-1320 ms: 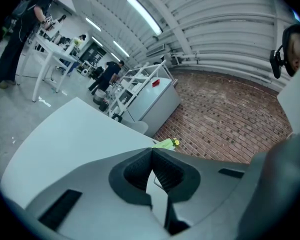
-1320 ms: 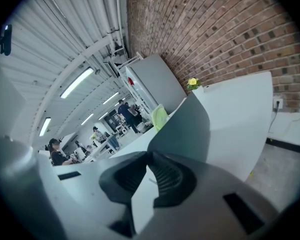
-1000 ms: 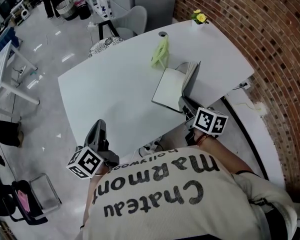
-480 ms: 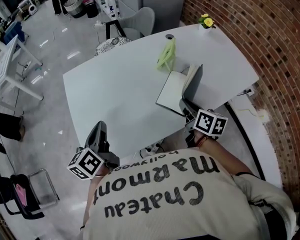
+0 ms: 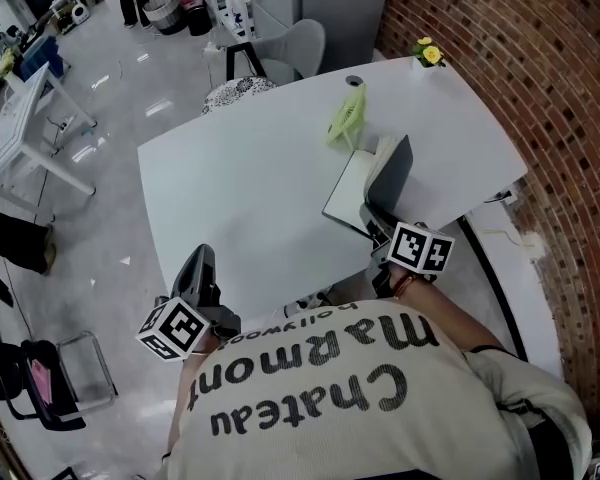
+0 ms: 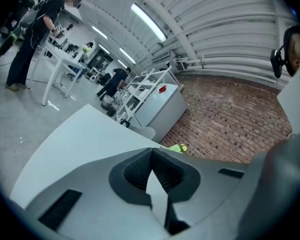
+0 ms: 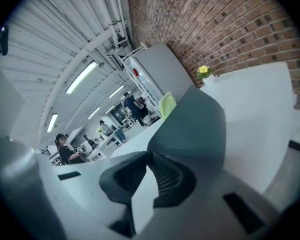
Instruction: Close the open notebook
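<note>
The notebook (image 5: 352, 188) lies open near the right front edge of the white table (image 5: 250, 198), its white page flat. Its dark grey cover (image 5: 392, 173) stands steeply up on the right side; in the right gripper view this cover (image 7: 195, 126) rises just beyond the jaw tips. My right gripper (image 5: 372, 212) (image 7: 149, 155) is at the notebook's near corner, jaws closed on the cover's lower edge. My left gripper (image 5: 201, 260) (image 6: 151, 150) hangs off the table's front edge, shut and holding nothing, far from the notebook.
A light green object (image 5: 346, 116) stands just behind the notebook. A small yellow flower (image 5: 430, 54) sits at the far right corner by the brick wall (image 5: 520, 58). A grey chair (image 5: 302, 40) is behind the table. People stand at benches in the far room.
The dark cover has swung from a slant to nearly upright. My right gripper has shifted slightly with it. The left gripper has stayed where it was.
</note>
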Demonstrator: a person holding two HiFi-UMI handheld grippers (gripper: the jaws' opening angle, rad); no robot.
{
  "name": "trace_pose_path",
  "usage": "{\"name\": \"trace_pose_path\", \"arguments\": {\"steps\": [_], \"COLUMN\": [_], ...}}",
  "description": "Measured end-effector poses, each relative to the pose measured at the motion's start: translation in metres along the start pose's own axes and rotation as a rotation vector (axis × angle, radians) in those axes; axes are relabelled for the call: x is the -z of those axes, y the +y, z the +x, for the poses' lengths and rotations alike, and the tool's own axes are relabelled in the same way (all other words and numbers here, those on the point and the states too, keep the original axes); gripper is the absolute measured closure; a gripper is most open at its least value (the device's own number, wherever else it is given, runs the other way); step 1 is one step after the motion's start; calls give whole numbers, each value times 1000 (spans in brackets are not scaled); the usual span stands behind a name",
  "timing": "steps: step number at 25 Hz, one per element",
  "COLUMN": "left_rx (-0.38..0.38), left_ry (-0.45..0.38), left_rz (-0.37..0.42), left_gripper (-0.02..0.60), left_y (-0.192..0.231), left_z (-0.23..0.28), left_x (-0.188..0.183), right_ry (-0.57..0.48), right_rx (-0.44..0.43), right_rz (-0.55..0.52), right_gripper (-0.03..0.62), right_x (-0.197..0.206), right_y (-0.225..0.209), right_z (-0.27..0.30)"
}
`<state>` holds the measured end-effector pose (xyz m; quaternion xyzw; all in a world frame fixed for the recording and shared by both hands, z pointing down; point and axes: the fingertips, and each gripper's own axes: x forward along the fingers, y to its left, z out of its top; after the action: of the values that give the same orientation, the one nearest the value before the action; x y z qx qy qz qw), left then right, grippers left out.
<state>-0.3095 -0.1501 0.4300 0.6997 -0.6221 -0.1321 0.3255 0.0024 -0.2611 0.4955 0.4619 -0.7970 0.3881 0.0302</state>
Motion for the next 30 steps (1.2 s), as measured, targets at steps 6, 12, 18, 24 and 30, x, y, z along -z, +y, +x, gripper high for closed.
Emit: {"name": "trace_pose_path", "arguments": {"steps": [6,12,18,24,30], "left_rx": [-17,-37,-49,-70,-96], "left_ry": [-15,-22,-29,-44,-55], "left_rz": [-3,-11,-10,-9,-16], "left_gripper": [580,580,580,580,580], "left_y": [8,14,17,19,26], "left_z": [-4,-10,-14,-21,-29], "left_x": [-5,-4,-4,-9,-12], "right_ry": [15,36,56,84,132], "right_rx": [-10,-20,-27,-34,-19], "right_rz": [-5,-6,-11,-1,-5], "right_gripper": [553,553,553,551,551], "right_x": [4,8,13,18,27], "right_y": [2,2,1,1,0], "right_z": [9,18,28,37,51]}}
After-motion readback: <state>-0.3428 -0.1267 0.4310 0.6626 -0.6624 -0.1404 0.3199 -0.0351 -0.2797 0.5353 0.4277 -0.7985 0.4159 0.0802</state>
